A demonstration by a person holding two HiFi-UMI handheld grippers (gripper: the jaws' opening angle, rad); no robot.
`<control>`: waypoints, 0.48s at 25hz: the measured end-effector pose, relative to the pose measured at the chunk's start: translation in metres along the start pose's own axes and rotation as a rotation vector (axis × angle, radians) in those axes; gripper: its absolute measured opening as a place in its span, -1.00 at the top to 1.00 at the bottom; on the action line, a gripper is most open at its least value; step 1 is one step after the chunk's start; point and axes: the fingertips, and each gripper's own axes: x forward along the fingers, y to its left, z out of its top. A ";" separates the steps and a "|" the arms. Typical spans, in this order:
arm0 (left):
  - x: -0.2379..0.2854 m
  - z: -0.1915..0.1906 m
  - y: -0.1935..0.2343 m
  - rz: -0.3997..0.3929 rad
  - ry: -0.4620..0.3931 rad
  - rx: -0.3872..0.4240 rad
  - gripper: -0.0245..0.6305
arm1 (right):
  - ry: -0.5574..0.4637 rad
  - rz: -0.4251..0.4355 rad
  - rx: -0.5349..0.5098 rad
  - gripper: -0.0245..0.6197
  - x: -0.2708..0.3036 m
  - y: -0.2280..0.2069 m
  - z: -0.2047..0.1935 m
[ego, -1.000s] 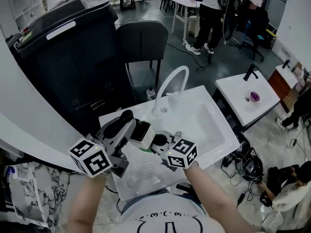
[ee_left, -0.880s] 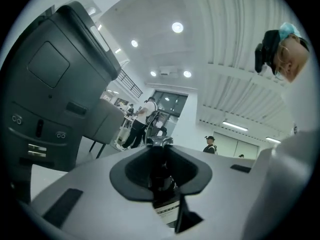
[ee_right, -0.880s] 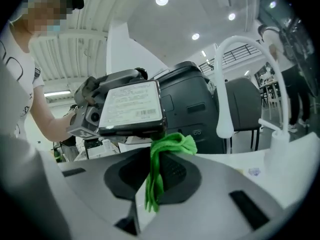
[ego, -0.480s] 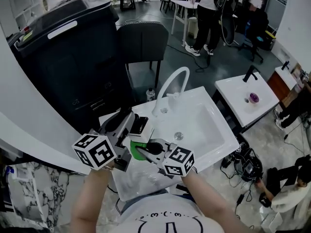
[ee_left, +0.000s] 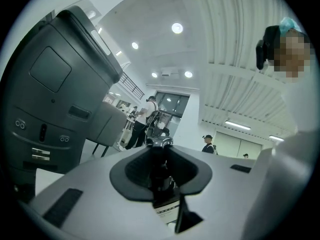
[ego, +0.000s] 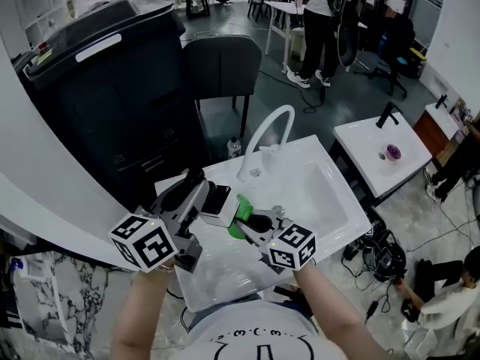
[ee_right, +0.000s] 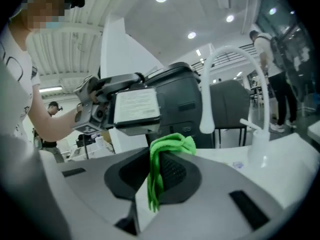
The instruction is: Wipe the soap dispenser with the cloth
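Black with a white label, the soap dispenser [ego: 218, 200] is clamped in the closed left gripper [ego: 199, 193] and held above the white worktop [ego: 219, 273]. Just right of it, a green cloth [ego: 241, 209] is pinched in the closed right gripper [ego: 253, 220]; contact cannot be told.

Two grippers, left gripper [ee_left: 161, 181] and right gripper [ee_right: 157, 176]; one green cloth [ee_right: 172, 144]; one soap dispenser [ee_right: 136, 106]; two white sinks [ego: 330, 201], centre and right edge; two faucets [ee_right: 206, 111]; one dark chair [ego: 221, 66], top centre.
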 end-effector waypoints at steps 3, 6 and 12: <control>0.000 -0.003 0.002 0.009 0.008 0.001 0.65 | -0.074 -0.037 0.048 0.77 -0.008 -0.011 0.017; 0.000 -0.005 0.004 0.014 0.003 -0.010 0.65 | -0.094 -0.028 0.045 0.77 -0.008 -0.006 0.024; 0.001 -0.003 0.009 0.046 -0.011 -0.003 0.65 | -0.074 -0.003 0.003 0.77 -0.007 0.010 0.022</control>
